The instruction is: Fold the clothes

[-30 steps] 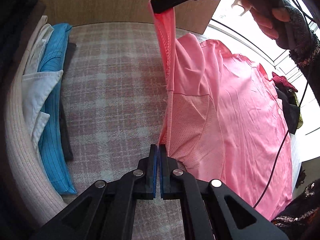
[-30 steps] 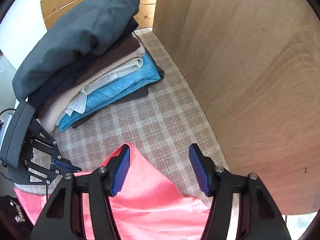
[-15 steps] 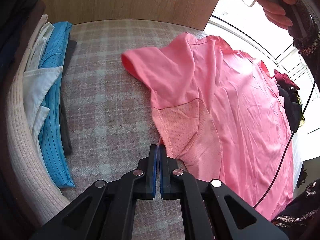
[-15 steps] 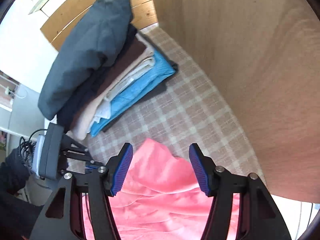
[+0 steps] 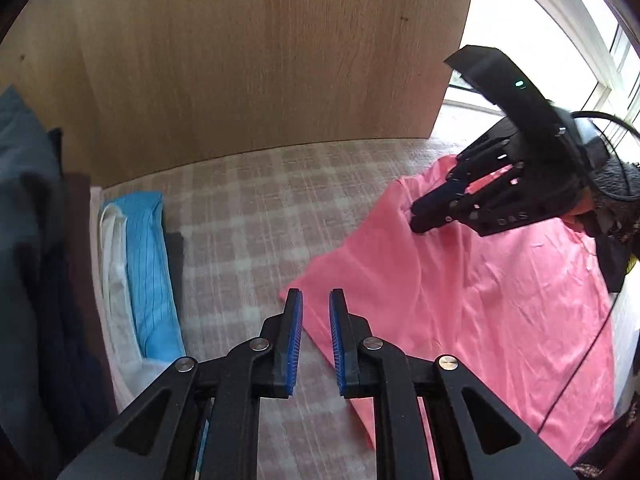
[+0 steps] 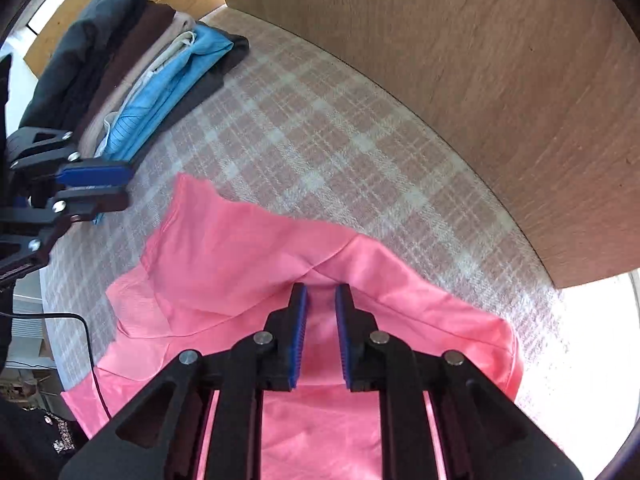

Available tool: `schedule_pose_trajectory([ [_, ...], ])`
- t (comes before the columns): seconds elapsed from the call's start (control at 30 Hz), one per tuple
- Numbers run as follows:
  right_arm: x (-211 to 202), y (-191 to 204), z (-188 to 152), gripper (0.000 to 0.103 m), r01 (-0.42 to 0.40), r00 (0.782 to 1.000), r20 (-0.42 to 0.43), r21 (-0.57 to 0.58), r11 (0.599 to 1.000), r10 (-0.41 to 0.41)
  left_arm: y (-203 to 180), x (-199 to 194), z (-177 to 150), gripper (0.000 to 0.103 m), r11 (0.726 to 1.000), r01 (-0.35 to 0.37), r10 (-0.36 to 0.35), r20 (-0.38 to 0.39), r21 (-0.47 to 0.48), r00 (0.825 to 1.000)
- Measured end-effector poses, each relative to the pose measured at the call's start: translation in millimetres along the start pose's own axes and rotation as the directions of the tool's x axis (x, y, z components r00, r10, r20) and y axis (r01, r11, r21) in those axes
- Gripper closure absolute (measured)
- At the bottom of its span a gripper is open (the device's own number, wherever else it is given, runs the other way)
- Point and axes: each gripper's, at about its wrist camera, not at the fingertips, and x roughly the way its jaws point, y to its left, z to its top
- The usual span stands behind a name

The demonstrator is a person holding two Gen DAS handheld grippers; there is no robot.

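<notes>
A pink shirt [image 5: 500,300] lies spread on the plaid bed cover [image 5: 260,208]. Its near sleeve corner rests just in front of my left gripper [image 5: 315,296]. That gripper is open with a narrow gap and holds nothing. In the right wrist view the pink shirt [image 6: 224,248] fills the lower half. My right gripper [image 6: 320,290] is pressed down at a raised fold near the far shoulder. Its jaws stand close together, with pink cloth showing in the gap. The left wrist view shows my right gripper [image 5: 418,216] low on the shirt's far edge. My left gripper [image 6: 128,186] sits at the left of the right wrist view.
A stack of folded clothes [image 5: 148,272], seen also as a stack [image 6: 172,80], lies along the left side. A wooden panel [image 5: 260,60] stands behind the bed. A black cable [image 5: 580,360] crosses the shirt. Dark garments [image 6: 36,440] lie at the near edge.
My left gripper has let go of the shirt's side and opened a little. The right gripper dropped the raised sleeve, came down onto the shirt's far shoulder and narrowed its jaws.
</notes>
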Motion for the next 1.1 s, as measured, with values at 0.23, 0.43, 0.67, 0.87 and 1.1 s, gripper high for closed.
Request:
schedule_pose_trajectory([
  [0.23, -3, 1, -3, 0.088, 0.057, 0.998, 0.005, -0.039, 0.998, -0.057, -1, 43, 11, 0.077, 0.992, 0.01, 0.008, -0.137, 0.128, 0.99],
  [0.43, -11, -9, -6, 0.091, 0.109, 0.993, 0.054, -0.016, 0.994, -0.108, 2, 30, 7, 0.102, 0.99, 0.029, -0.01, -0.131, 0.14, 0.991],
  [0.67, -29, -14, -13, 0.088, 0.144, 0.982, 0.12, 0.015, 0.989, -0.145, 36, 35, 21, 0.099, 0.986, -0.156, 0.163, -0.129, 0.063, 0.978],
  [0.87, -40, -3, -22, 0.088, 0.075, 0.99, 0.125, -0.037, 0.997, -0.069, 26, 16, 19, 0.092, 0.996, -0.064, 0.068, -0.081, 0.054, 0.994],
  [1.1, -31, 12, -9, 0.084, 0.06, 0.989, 0.136, 0.003, 0.998, -0.06, -13, 35, 7, 0.085, 0.994, 0.034, -0.019, -0.143, 0.104, 0.99],
])
